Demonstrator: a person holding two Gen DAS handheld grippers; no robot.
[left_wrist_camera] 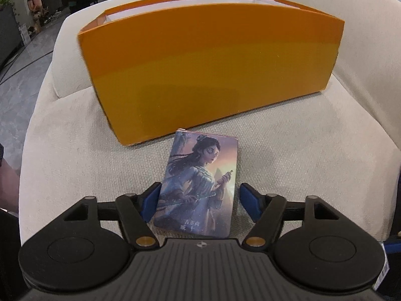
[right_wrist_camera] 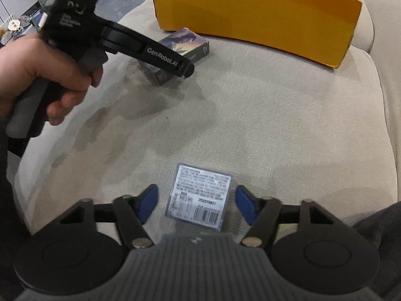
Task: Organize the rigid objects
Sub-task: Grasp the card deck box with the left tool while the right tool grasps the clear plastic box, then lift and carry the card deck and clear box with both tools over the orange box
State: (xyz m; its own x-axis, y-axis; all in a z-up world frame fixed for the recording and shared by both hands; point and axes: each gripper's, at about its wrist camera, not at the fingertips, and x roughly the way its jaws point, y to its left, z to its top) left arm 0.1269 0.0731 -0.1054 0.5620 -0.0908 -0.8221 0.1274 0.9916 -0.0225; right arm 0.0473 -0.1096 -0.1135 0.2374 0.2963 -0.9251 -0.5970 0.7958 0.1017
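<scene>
- Illustrated card box (left_wrist_camera: pixel 198 185) lies flat on the cushion (left_wrist_camera: pixel 75 150) between the wide jaws of the left gripper (left_wrist_camera: pixel 199 202), unclamped; orange bin (left_wrist_camera: pixel 208 65) stands just beyond.
- Labelled case (right_wrist_camera: pixel 200 195) sits between the wide jaws of the right gripper (right_wrist_camera: pixel 198 202).
- Step in hand: pre-grasp on 2 items. Next: close, lift, carry to bin.

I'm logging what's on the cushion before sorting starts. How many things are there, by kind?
Orange box: 1
Illustrated card box: 1, between the open left claw's fingers
Barcode-label card pack: 1, between the open right claw's fingers
Total: 3
</scene>
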